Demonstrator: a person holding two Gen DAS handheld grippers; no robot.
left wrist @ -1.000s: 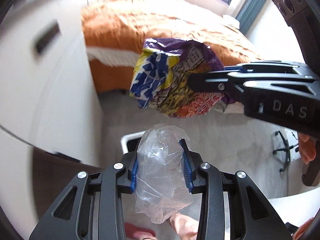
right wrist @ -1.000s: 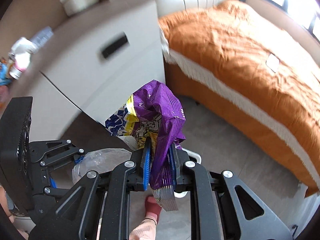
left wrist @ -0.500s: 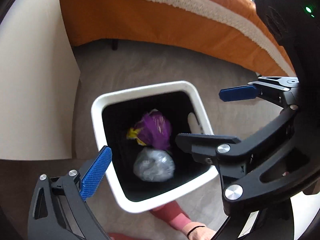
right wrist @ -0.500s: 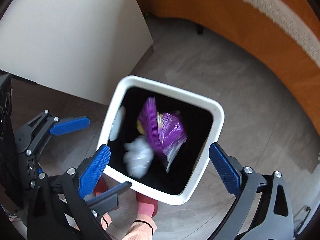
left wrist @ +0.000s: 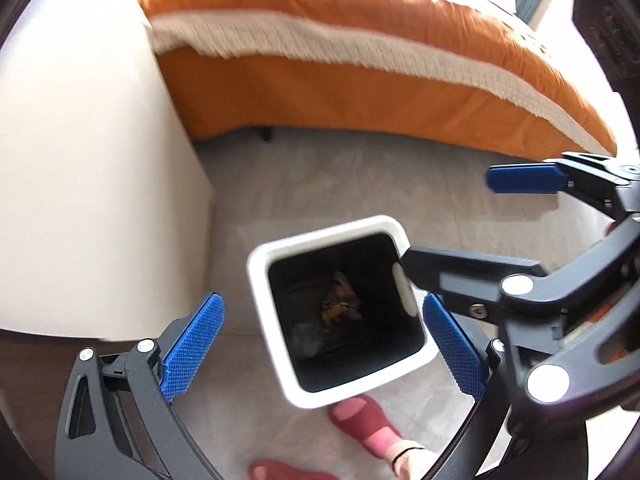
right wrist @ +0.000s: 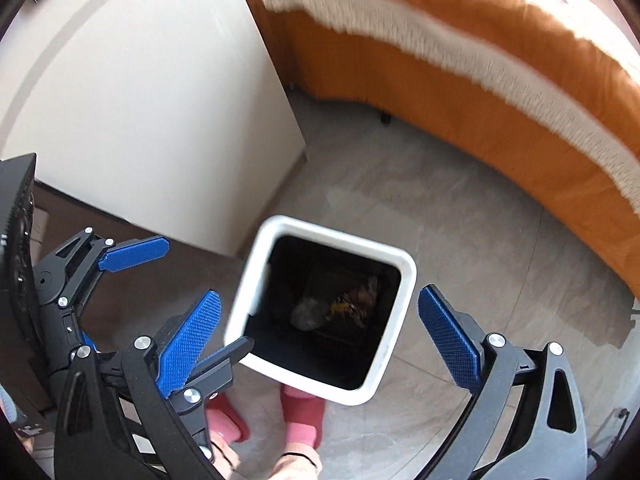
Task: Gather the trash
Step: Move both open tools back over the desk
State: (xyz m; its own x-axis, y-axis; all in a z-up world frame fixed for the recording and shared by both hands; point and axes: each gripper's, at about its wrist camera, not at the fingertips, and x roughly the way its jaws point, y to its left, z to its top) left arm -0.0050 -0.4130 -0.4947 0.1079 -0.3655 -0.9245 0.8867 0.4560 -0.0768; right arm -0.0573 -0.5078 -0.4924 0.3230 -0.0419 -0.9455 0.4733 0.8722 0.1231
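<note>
A white square trash bin (left wrist: 276,258) with a black inside stands on the grey floor; it also shows in the right wrist view (right wrist: 404,280). At its bottom lie a crumpled clear plastic bag (right wrist: 308,314) and a purple-yellow snack packet (right wrist: 358,300), dimly seen in the left wrist view too (left wrist: 340,306). My left gripper (left wrist: 324,344) is open and empty above the bin. My right gripper (right wrist: 320,328) is open and empty above it too, and shows at the right of the left wrist view (left wrist: 460,220).
A white cabinet (right wrist: 152,120) stands left of the bin. A bed with an orange cover and white fringe (left wrist: 360,52) runs across the back. The person's red slippers (right wrist: 300,408) are just in front of the bin on the grey floor.
A second ago each gripper held its trash. Both opened and the bag and packet fell into the bin. Since then both grippers have risen higher above the bin.
</note>
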